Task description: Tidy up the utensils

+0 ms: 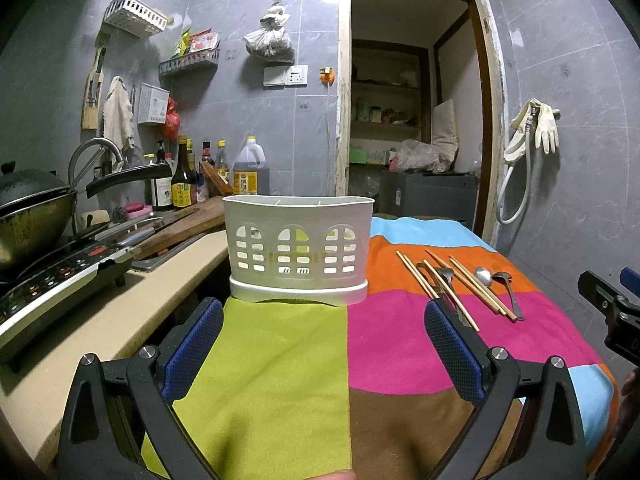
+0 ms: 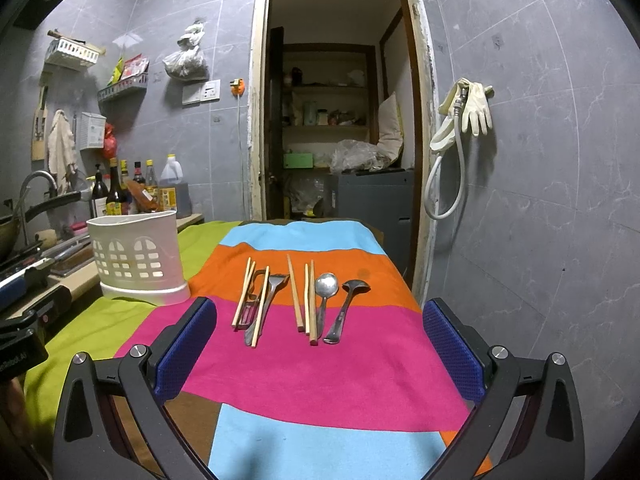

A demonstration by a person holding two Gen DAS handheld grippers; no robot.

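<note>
Nothing has been sorted yet, as far as these views show — every utensil lies loose on the striped cloth (image 2: 360,364) that covers the surface, and the white holder (image 1: 298,248) shows nothing poking above its rim.

The left claw (image 1: 324,354) is spread wide and grips nothing. The holder stands upright straight ahead of it, well beyond its fingertips, on the green part of the cloth. The utensils lie ahead and to the right of this claw, the nearest chopstick ends running close by its right finger.

The right claw (image 2: 320,354) is likewise wide open and empty. Directly ahead of it, between the lines of its two fingers, the utensils lie in a rough row: a left cluster of chopsticks (image 2: 245,294) with a fork (image 2: 273,286) and another metal piece I cannot identify, then more chopsticks (image 2: 310,300) in the middle, then a spoon (image 2: 326,286) and a small ladle (image 2: 352,290) on the right. The holder sits ahead and to the left of this claw, well apart from the row.

So the whole job appears to remain: each piece must presumably be lifted and dropped into the holder — likely grouped by kind, since the rim suggests dividers.
</note>
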